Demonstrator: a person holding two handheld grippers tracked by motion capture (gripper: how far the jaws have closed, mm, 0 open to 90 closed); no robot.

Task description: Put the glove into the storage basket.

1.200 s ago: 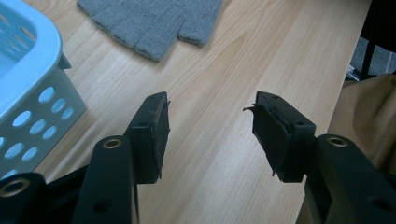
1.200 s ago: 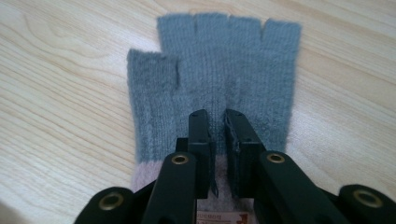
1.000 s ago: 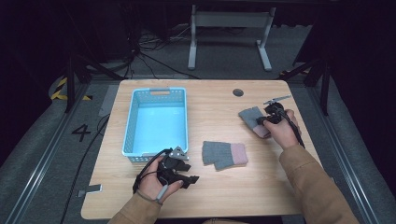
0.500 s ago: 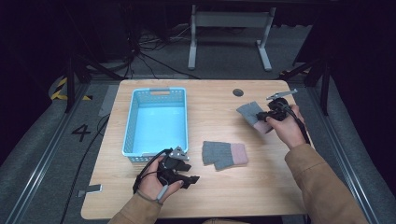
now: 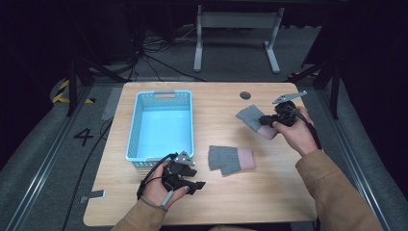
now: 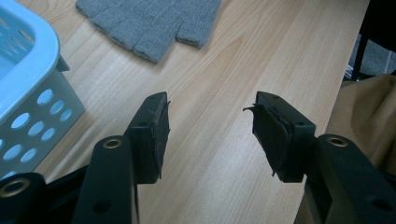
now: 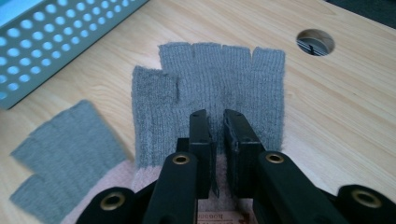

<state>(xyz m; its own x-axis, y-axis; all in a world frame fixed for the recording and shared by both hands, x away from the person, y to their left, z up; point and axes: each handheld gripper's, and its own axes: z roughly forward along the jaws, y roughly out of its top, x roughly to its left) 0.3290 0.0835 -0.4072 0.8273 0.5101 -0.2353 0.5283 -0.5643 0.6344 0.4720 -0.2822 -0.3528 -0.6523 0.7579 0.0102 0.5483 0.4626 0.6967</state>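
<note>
Two grey fingerless gloves with pink cuffs lie on the wooden table. The far-right glove [image 5: 249, 117] [image 7: 210, 88] is spread flat, fingers pointing away, and my right gripper [image 5: 264, 120] [image 7: 217, 128] is shut on its fabric near the cuff. The other glove [image 5: 231, 159] [image 6: 149, 21] [image 7: 65, 154] lies loose at the table's middle. My left gripper [image 5: 196, 179] [image 6: 208, 126] rests open near the front edge, its jaws wide apart over bare wood, a short way from that glove. A light-blue plastic basket [image 5: 132, 125] [image 6: 28, 60] [image 7: 70, 25] stands at the left with nothing in it.
A round cable hole [image 5: 245, 95] [image 7: 315, 42] is in the table's far right. A tan sleeve [image 5: 332, 192] [image 6: 369, 116] covers the right forearm. The table [image 5: 269, 192] ends close behind both hands; dark floor and cables lie beyond it.
The right gripper and the glove it pinches have shifted slightly toward the far side of the table. The left gripper, the middle glove and the basket have not moved.
</note>
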